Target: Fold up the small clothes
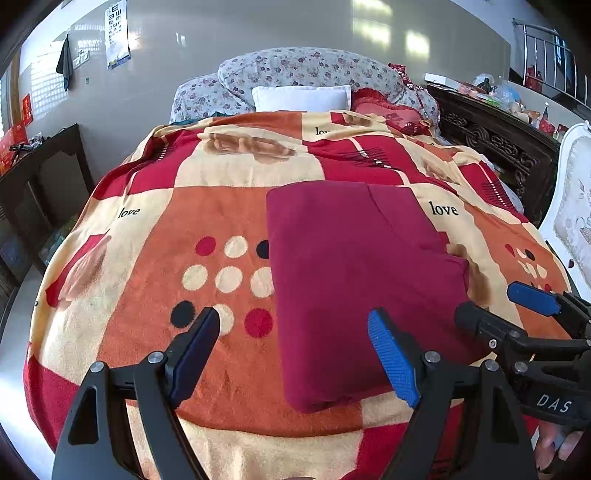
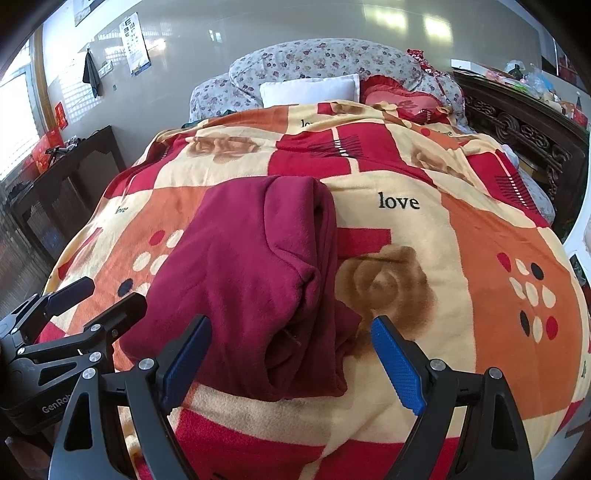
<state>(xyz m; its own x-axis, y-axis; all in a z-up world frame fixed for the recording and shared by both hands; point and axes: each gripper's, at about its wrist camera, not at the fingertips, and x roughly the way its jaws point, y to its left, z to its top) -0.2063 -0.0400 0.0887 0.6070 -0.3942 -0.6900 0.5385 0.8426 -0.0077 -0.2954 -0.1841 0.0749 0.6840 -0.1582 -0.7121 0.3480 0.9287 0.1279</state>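
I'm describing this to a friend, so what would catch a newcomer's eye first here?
First the dark red folded garment, lying flat in the middle of the loud red, orange and cream blanket printed with "love". Then the two open grippers, left gripper and right gripper, poised at its near edge, touching nothing.

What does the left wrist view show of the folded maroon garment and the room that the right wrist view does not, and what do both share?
Only the left wrist view shows the maroon garment as a flat, smooth rectangle, plus a white chair at the right edge.

Only the right wrist view shows the garment's stacked folded layers along its right side, and a bright window at far left.

Both show the patterned blanket, white pillow, wall chart, and both grippers open and empty: left gripper, right gripper.
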